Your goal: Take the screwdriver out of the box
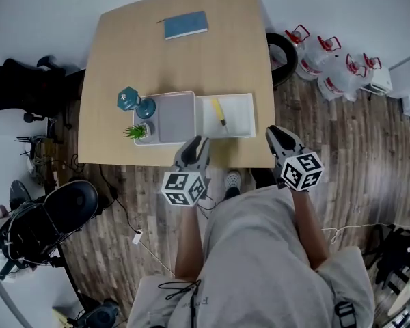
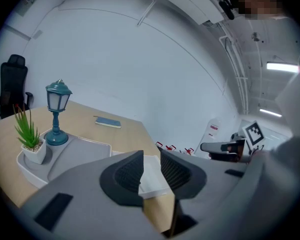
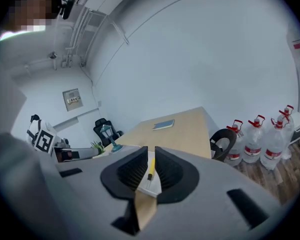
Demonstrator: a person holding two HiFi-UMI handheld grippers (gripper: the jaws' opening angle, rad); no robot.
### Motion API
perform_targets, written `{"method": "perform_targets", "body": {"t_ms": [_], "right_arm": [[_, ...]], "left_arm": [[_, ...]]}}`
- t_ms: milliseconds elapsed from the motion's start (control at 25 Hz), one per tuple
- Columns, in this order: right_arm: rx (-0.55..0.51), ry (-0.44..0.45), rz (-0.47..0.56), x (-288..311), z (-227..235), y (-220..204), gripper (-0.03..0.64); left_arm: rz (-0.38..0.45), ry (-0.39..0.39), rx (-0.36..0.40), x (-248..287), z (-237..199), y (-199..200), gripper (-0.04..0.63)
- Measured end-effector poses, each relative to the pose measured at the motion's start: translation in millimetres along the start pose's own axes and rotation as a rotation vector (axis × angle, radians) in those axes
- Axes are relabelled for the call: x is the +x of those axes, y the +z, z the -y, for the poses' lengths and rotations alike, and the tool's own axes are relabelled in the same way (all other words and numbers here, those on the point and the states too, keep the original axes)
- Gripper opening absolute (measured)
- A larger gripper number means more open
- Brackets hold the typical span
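A yellow-handled screwdriver [image 1: 220,112] lies inside a shallow white box [image 1: 240,117] near the wooden table's front edge. Both grippers hover just off that edge, jaws pointing at the table. My left gripper [image 1: 197,142] is before the seam between the box and a grey tray [image 1: 175,117], jaws drawn together and holding nothing. My right gripper [image 1: 276,132] is off the box's right corner, also shut and empty. In the right gripper view the screwdriver [image 3: 150,168] and the box [image 3: 152,186] show through the slit of the gripper [image 3: 151,151]. In the left gripper view the box [image 2: 150,180] sits beyond the gripper [image 2: 151,156].
A teal lamp [image 1: 132,101] and a small potted plant [image 1: 137,132] stand at the tray's left end. A blue notebook [image 1: 186,24] lies at the table's far side. Water jugs [image 1: 331,63] and a black chair [image 1: 284,55] are right of the table; office chairs [image 1: 22,87] stand to the left.
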State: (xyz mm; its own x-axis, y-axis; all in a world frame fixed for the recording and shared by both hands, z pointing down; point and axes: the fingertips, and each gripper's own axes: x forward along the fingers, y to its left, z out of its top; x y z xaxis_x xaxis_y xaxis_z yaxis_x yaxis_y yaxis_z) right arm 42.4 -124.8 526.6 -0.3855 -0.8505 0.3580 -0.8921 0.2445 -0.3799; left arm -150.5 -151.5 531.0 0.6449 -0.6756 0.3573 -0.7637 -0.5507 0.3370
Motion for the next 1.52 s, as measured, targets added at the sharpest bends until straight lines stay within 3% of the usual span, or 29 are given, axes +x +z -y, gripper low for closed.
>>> {"method": "perform_targets", "body": {"t_ms": [320, 640, 1040, 1280, 1520], "right_arm": [[-0.074, 0.135, -0.05, 57, 8, 26, 0.048], [-0.098, 0.193, -0.076, 84, 36, 48, 0.047], [-0.157, 0.282, -0.16, 98, 55, 40, 0.048], [-0.224, 0.366, -0.197, 110, 60, 40, 0.048], [-0.287, 0.422, -0.26, 125, 67, 28, 0.048]], "left_arm": [[-0.015, 0.095, -0.021, 34, -18, 5, 0.101], [-0.039, 0.139, -0.032, 76, -22, 8, 0.101], [-0.104, 0.214, -0.076, 114, -24, -17, 0.101], [-0.174, 0.279, -0.027, 128, -18, -29, 0.101], [-0.179, 0.351, -0.042, 136, -14, -35, 0.101]]}}
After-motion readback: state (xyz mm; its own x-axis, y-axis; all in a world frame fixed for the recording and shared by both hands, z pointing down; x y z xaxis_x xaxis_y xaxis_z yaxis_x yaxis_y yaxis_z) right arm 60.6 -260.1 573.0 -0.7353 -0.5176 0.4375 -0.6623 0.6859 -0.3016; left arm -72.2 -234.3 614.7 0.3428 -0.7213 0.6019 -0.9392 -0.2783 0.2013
